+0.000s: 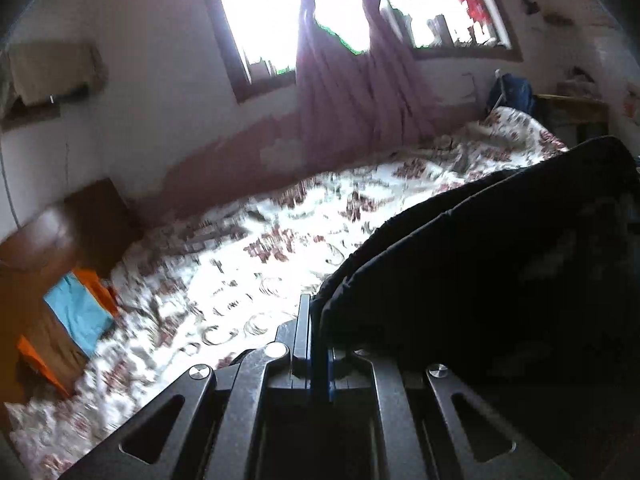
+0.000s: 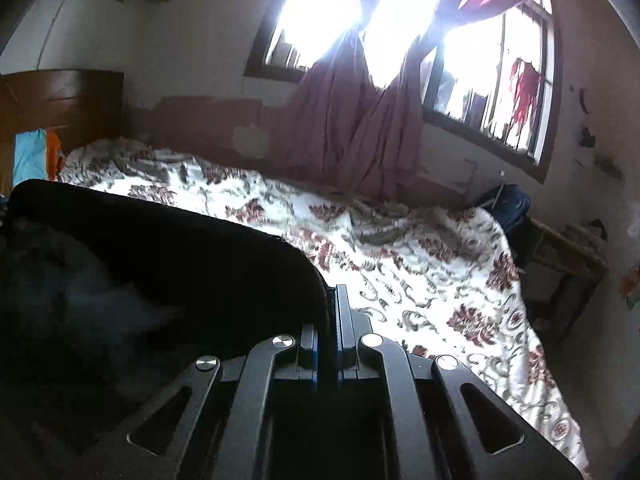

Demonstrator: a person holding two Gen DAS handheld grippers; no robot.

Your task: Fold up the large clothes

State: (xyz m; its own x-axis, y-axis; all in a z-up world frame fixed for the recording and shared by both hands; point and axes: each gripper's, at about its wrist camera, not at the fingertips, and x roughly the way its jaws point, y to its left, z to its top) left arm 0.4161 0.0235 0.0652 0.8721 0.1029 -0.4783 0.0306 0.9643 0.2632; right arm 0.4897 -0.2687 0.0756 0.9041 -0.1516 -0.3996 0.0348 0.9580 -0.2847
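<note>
Two pinch points are all that carry this dark garment (image 1: 500, 260) above the bed (image 1: 248, 280), and that is where I judge the risk lies. My left hand-held gripper (image 1: 316, 320) and my right hand-held gripper (image 2: 332, 312) each grip only a thin hem, and the cloth looks thick and heavy, so a quick swing could drag an edge out of the fingers. If one side slips, I expect the garment to drop in a heap on the floral bedcover and the fold line to be lost. Pulling my hands unevenly could also skew the stretched edge.

Both hand-held grippers are clenched nearly flat, jaws almost together with only the fabric edge between them. The garment hangs between my hands, lifted over the bed, its lower part too dark to read. The curtain (image 1: 352, 92) and window sit well apart behind.
</note>
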